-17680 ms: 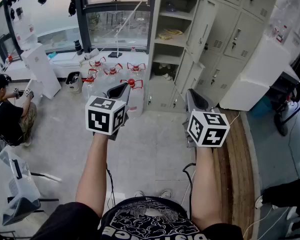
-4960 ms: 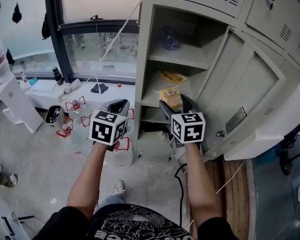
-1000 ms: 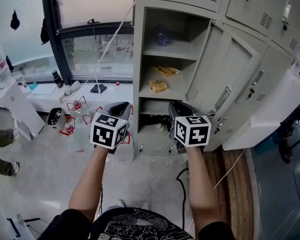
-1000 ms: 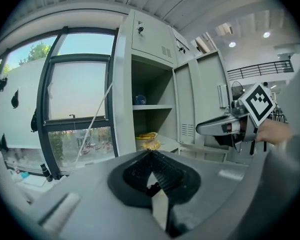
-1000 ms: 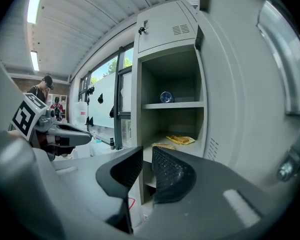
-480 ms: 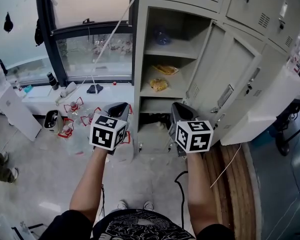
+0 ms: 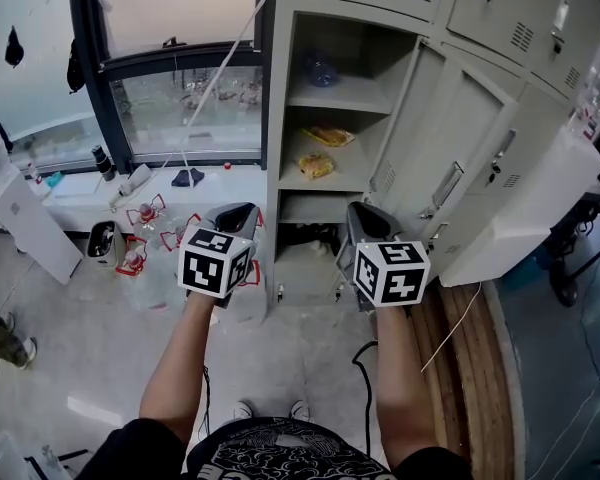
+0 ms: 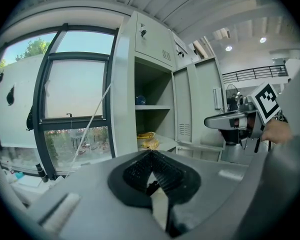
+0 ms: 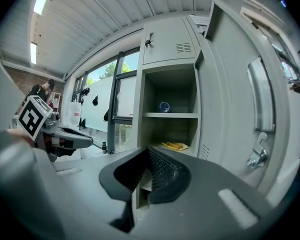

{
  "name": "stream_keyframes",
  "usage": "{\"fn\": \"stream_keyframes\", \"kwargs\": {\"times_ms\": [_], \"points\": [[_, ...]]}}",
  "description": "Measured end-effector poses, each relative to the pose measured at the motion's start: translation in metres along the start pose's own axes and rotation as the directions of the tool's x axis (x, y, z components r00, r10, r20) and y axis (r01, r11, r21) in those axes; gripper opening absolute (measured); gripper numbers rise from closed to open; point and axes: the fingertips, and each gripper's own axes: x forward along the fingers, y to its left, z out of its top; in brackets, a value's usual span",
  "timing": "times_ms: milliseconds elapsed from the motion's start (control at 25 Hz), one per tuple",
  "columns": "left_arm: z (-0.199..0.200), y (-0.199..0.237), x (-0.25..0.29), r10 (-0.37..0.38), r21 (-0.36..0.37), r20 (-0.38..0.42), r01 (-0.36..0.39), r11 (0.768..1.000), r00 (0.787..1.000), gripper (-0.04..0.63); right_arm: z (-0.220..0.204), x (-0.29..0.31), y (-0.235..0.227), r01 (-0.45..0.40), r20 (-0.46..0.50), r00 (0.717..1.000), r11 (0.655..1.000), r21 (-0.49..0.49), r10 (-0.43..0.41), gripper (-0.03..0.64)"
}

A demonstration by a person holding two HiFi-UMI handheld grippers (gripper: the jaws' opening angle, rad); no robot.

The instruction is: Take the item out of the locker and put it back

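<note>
- We hold the left gripper [image 7: 242, 209] and right gripper [image 7: 358, 208] side by side, both clenched on nothing.
- Ahead, clear of both, stands the open locker [image 7: 278, 118].
- The packet [image 7: 316, 166] lies at the front of its middle shelf [image 7: 354, 165], untouched, above and between the two tips in the head view.
- A second packet [image 7: 329, 135] lies behind it.
- A bottle [image 7: 321, 70] sits on the shelf above.

A workplace locker area is suggested: grey metal lockers [image 7: 460, 138] are seen at upper right, large dark-framed windows [image 7: 185, 108] at upper left, and a bare concrete floor [image 7: 90, 348] at lower left.
</note>
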Motion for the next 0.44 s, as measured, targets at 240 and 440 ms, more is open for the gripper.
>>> {"fn": "stream_keyframes", "kwargs": {"times_ms": [240,440], "points": [[0.0015,0.0007,-0.0021,-0.002,0.004,0.003,0.002,1.000,1.000,0.000,0.0055,-0.0034,-0.0009,0.008,0.013,1.000,1.000,-0.002,-0.008,0.025],[-0.0014,0.0021,-0.0063,-0.005,0.005,-0.001,0.005,1.000,1.000,0.000,0.0026,-0.0035,0.0047,0.005,0.007,1.000,1.000,0.000,-0.005,0.025]]}}
